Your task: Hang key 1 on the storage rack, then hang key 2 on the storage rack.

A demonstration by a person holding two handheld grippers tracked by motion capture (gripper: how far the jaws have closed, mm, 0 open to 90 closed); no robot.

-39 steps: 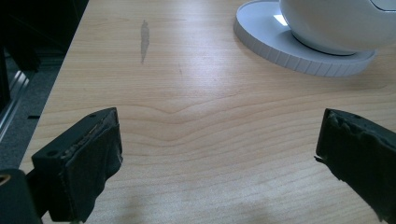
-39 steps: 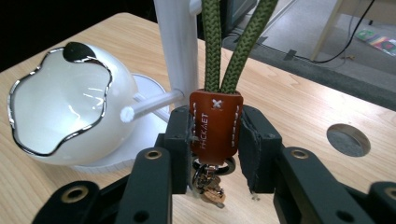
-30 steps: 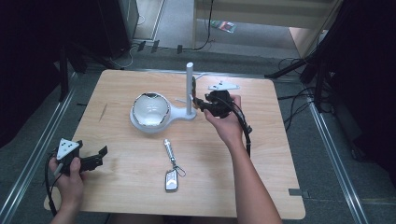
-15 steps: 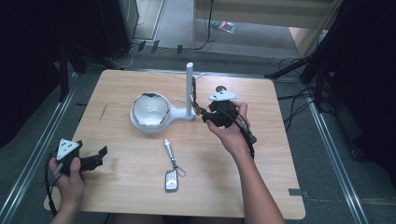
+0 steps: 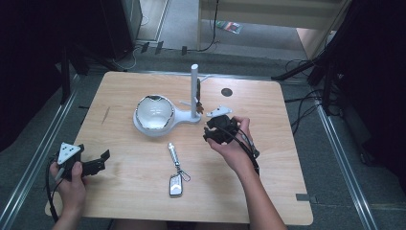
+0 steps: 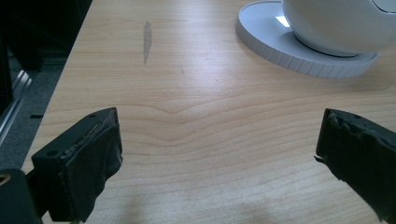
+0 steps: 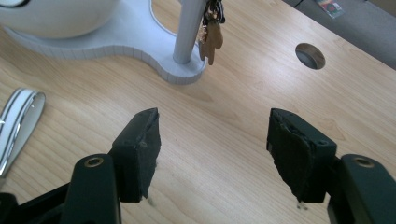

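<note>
Wooden bench [image 5: 119, 96] carries a white key stand [image 5: 194, 91]. Right hand-held gripper [image 5: 216, 129], jaws open and empty, has backed away from the stand's post, keys [image 7: 211, 28] left hanging there; a second keychain [image 5: 175, 170] lies nearer the person.

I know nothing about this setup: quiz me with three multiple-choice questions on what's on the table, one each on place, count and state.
1. Where does the key fob lie?
A. in the bowl
B. on the table in front of the bowl
C. on the floor

2. How many holes show in the tabletop?
A. one
B. three
C. five

3. How are the right tool's jaws?
A. shut on keys
B. shut on nothing
C. open

Answers: 1 B, the fob rests on bare wood nearer the person than the bowl. 2 A, one round hole. 3 C, a wide gap with bare wood between them.
</note>
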